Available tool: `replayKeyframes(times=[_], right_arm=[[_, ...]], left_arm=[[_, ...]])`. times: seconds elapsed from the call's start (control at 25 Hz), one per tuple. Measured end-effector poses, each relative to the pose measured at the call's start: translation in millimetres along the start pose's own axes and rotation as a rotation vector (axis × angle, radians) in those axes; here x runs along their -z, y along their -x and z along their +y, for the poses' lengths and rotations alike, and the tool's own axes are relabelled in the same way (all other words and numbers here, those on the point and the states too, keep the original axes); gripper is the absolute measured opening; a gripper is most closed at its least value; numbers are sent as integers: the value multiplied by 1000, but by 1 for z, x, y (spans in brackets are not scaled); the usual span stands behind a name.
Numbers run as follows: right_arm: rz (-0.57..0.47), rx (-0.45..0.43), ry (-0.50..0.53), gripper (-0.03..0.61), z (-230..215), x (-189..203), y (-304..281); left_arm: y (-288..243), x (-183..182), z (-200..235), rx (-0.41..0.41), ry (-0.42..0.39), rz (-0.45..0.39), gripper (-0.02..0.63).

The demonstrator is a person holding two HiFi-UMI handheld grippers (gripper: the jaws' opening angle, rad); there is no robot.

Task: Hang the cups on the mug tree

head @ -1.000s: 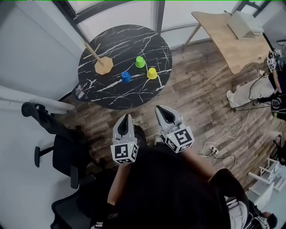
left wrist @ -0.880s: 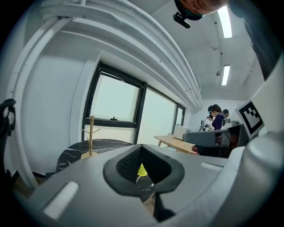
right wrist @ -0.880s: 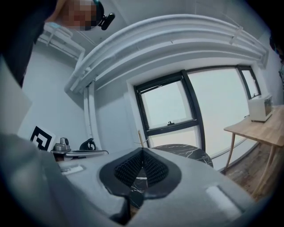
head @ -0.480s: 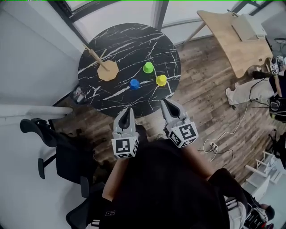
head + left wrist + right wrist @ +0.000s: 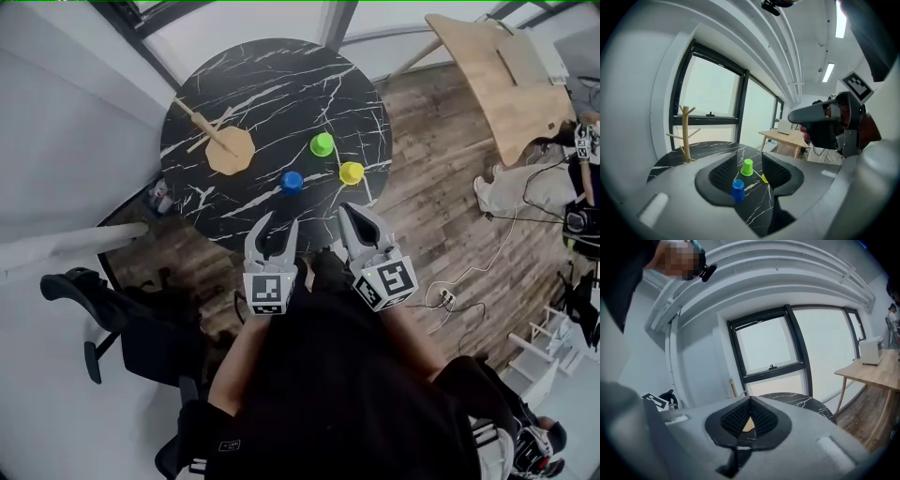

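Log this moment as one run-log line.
left gripper: jaws just opening, empty | right gripper: shut, empty | blue cup, green cup, yellow cup: on table | mug tree: bare

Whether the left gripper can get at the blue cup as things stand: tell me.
Probably yes. The left gripper, whose jaws have just been opening and hold nothing, points toward the blue cup. The cup stands near the table's closest edge, with nothing in between. The gripper is still short of it.

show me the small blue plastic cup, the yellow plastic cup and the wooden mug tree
small blue plastic cup (image 5: 292,182), head view, its middle
yellow plastic cup (image 5: 352,172), head view, its middle
wooden mug tree (image 5: 230,151), head view, its flat base
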State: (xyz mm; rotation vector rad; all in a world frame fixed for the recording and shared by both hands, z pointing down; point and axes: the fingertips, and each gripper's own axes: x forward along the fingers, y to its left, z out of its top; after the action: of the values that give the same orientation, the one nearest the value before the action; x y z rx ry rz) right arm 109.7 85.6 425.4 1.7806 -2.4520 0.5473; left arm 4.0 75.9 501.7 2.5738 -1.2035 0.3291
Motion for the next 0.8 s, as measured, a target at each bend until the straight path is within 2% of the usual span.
replayKeyframes(times=[0.24, 0.56, 0.8], right_arm=[[50, -58, -3, -3, -14, 13, -30], [131, -128, -29, -3, -49, 40, -64], [187, -172, -43, -3, -55, 70, -76]], left_arm=[[-51, 54, 11, -5, 31, 151, 255], [-107, 114, 29, -110, 65, 242, 262], [-134, 155, 39, -139, 89, 283, 282]])
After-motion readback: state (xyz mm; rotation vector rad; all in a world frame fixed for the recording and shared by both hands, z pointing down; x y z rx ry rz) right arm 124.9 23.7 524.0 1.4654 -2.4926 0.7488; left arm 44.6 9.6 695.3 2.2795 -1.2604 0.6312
